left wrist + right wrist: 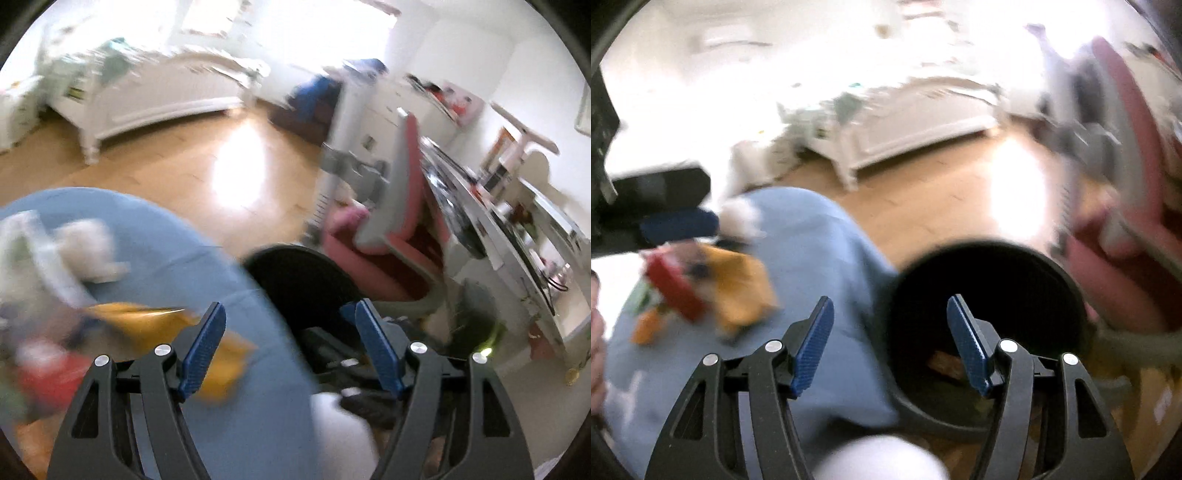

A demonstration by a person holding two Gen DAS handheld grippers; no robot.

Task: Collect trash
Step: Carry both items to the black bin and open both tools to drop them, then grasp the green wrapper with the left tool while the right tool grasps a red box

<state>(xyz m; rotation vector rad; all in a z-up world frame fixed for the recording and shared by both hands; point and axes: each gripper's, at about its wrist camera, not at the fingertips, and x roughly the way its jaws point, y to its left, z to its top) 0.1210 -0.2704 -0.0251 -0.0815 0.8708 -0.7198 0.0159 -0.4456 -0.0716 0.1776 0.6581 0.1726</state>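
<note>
Both views are motion-blurred. A round table with a blue cloth (207,280) (820,251) carries trash: a yellow wrapper (147,317) (738,291), a red packet (48,376) (676,288) and crumpled white paper (88,251) (738,218). A black bin (303,288) (990,302) stands beside the table. My left gripper (291,314) is open and empty over the table's edge and the bin; it also shows in the right wrist view (679,225) near the white paper. My right gripper (890,306) is open and empty at the bin's rim.
A pink and grey chair (391,218) (1126,221) stands right of the bin by a cluttered white desk (491,221). A white bed (147,96) (905,125) stands across the wooden floor (207,162). Something brown lies inside the bin (945,365).
</note>
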